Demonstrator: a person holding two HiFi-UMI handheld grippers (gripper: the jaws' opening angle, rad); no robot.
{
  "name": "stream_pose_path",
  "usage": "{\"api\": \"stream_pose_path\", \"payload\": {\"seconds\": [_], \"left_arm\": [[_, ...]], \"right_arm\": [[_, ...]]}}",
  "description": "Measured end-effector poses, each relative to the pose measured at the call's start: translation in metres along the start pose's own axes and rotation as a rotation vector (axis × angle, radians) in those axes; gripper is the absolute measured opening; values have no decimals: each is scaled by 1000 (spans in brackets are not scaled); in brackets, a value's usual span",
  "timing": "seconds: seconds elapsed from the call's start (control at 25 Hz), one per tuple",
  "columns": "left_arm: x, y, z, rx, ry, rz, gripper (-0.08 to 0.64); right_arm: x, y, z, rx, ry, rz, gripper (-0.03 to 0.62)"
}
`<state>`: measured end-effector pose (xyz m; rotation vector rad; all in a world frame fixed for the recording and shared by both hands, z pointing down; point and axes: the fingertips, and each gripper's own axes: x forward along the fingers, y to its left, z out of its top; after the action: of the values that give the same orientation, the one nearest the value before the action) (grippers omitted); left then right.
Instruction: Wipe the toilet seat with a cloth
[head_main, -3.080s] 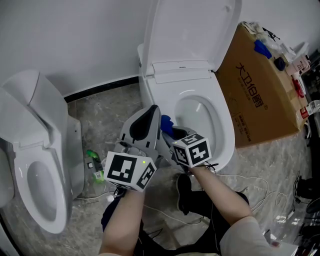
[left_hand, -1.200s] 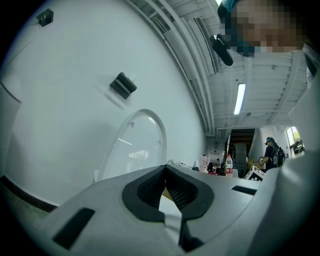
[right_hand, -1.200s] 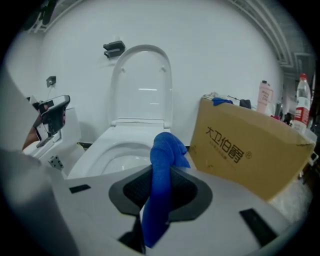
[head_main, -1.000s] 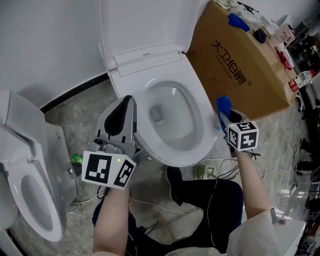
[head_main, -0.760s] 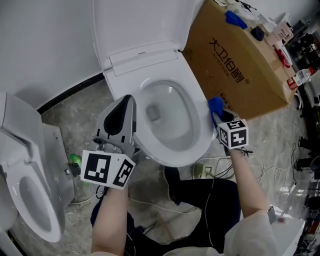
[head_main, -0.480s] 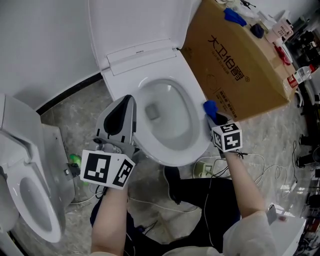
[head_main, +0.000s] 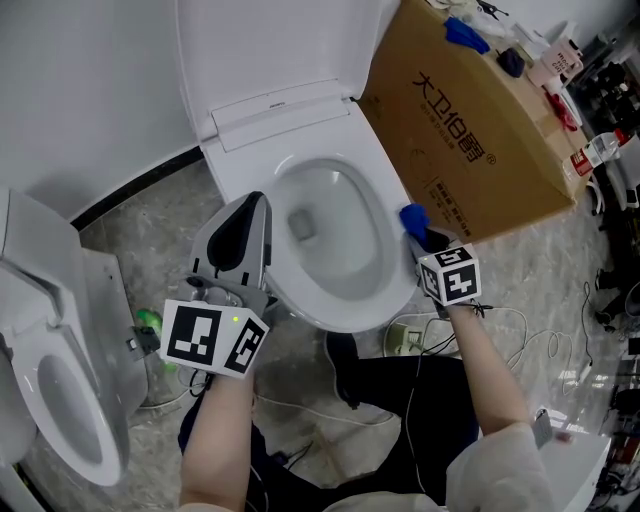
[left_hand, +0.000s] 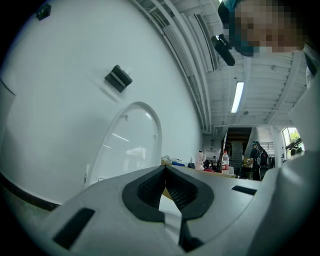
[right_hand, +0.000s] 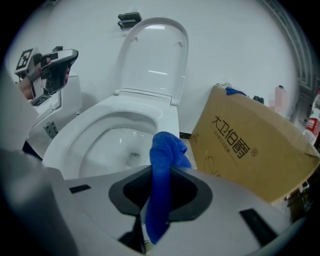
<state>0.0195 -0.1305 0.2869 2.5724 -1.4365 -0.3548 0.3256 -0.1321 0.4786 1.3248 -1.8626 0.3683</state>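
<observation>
The only writing I can read is on the cardboard box (head_main: 470, 110) (right_hand: 250, 145) to the right of the toilet. Dark characters "大卫伯爵" run across its side, with a small ® after them and a faint round emblem below. The bottles and bits on top of the box are too small for me to read.

My right tool (head_main: 425, 240) (right_hand: 160, 192) is clenched on the blue cloth (head_main: 413, 218) (right_hand: 162, 165). A strip of it runs down between the pads, and a bunched wad sticks out past the jaw tips. That wad sits at the right edge of the toilet seat (head_main: 345, 310) (right_hand: 75, 140), in the gap between seat and box. I cannot tell whether it is pressing on the seat. The right forearm reaches forward from the bottom of the head view, and the tool's marker cube faces the camera.

My left tool (head_main: 252, 205) (left_hand: 165, 180) is closed with nothing in it, the pad tips meeting. It stands just beside the seat's left edge, on a bare forearm. It is tilted upward, so its own view takes in the wall, the raised lid (head_main: 270, 40) (left_hand: 130, 145) (right_hand: 155, 55) and the ceiling.

A second toilet (head_main: 60, 400) stands on the floor at far left.
</observation>
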Motion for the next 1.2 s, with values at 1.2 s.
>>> {"api": "stream_pose_path", "payload": {"seconds": [1.2], "left_arm": [[-25,15,21,-14,-35,12,6]], "right_arm": [[-14,57,-3,116,5,97,72]]}}
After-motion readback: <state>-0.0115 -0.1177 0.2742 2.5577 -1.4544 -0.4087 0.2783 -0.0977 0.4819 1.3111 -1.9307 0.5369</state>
